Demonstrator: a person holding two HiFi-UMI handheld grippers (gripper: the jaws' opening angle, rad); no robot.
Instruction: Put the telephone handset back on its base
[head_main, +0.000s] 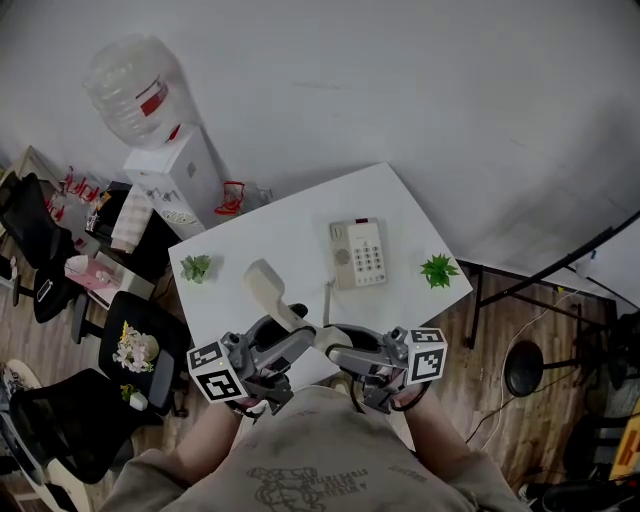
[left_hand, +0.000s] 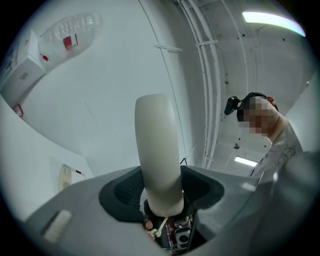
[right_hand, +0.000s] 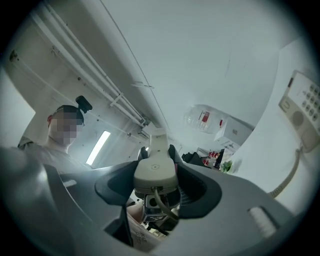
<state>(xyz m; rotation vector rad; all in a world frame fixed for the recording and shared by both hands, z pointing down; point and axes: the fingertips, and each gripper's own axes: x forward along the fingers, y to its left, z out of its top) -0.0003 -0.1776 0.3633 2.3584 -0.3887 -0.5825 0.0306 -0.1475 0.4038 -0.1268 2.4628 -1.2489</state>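
The step in hand is the carry: the handset (head_main: 272, 292) is off its cradle and held by both tools at the near edge of the white table (head_main: 290, 225), not yet over the base (head_main: 358, 253). In the head view the left gripper (head_main: 291, 343) and right gripper (head_main: 340, 350) meet at 6 o'clock. The handset's free end slants away from them toward 11 o'clock. The left gripper view shows that claw (left_hand: 162, 196) part open, its pads pressed on either side of the cream handset (left_hand: 157, 145), which stands up between them. The right gripper view shows the other claw (right_hand: 157, 187) closed just as far on the handset's corded end (right_hand: 155, 170), with the cord (right_hand: 290, 176) trailing off toward the base (right_hand: 302, 107) at 2 o'clock. In the head view the base sits at about 1 o'clock from the grippers, keypad up, well apart from the handset. A small plant (head_main: 438, 270) stands near it at 3 o'clock. By my judgement the next move calls for swinging the handset toward 1 o'clock and turning it to run along the base's left side, where the cradle appears to be. It would then come down flat with both ends seated, and the cord must not end up under it.
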